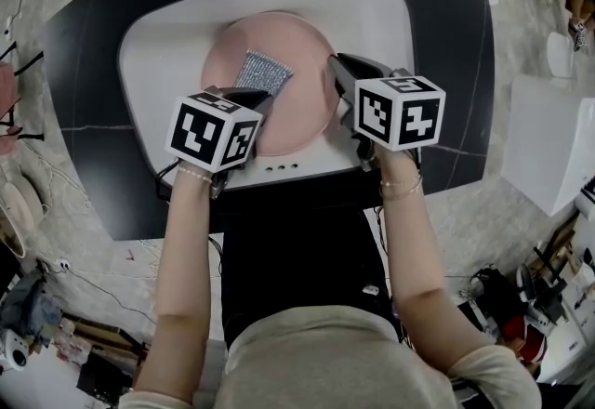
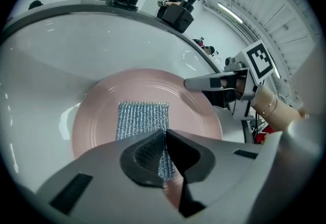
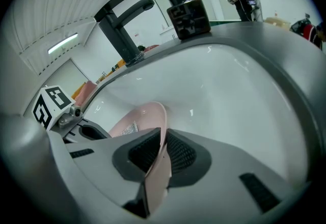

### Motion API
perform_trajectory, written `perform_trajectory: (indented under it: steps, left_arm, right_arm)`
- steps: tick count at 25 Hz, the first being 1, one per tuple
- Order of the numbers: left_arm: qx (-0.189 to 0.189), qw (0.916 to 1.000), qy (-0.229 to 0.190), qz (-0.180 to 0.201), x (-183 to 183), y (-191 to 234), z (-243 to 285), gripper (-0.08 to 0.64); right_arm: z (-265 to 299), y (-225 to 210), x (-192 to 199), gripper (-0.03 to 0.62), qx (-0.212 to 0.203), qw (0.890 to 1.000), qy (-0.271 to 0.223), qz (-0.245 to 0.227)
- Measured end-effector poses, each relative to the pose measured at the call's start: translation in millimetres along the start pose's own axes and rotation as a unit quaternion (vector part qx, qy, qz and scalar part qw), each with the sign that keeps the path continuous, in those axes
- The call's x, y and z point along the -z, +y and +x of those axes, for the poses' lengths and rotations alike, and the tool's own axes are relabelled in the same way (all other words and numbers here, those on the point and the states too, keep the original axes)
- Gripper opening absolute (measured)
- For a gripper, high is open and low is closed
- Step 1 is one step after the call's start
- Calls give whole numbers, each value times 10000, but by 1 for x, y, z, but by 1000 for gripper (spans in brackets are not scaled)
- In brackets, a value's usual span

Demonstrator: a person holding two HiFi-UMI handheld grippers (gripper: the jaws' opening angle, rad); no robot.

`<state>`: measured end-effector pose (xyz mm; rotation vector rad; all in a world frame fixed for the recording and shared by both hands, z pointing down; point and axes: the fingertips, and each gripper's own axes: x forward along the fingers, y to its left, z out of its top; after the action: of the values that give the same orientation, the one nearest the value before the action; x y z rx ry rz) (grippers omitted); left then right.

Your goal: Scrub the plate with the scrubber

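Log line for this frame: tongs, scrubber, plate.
left tongs: shut on scrubber | scrubber: lying on plate | right tongs: shut on plate rim | plate: in sink

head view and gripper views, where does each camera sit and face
Head view: on the head, steeply down into the sink; forearms, left gripper, right gripper show.
Left gripper view: on that gripper, along jaws shut on the scrubber.
Right gripper view: on that gripper, along jaws gripping the plate rim.
All share the plate.

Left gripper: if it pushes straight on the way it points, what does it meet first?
Probably the pink plate, just beneath the scrubber that the left gripper holds against its face; depth there is hard to judge.
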<state>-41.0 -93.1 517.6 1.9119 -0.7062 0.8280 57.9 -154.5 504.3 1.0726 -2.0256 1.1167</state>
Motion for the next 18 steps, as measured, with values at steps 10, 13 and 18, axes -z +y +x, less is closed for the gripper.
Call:
perform_trajectory:
  steps: [10, 13, 18]
  left_arm:
    - [80, 9999, 47, 140, -5, -10, 7, 36]
    - [80, 9998, 79, 167, -4, -11, 7, 35]
    - [59, 9997, 84, 241, -5, -14, 5, 34]
  right_arm:
    - [2, -6, 0, 46, 97, 9999, 46, 43]
    - [4, -7, 1, 47, 118, 9998, 92, 95]
    - [9, -15, 7, 40, 356, 9986, 341, 176]
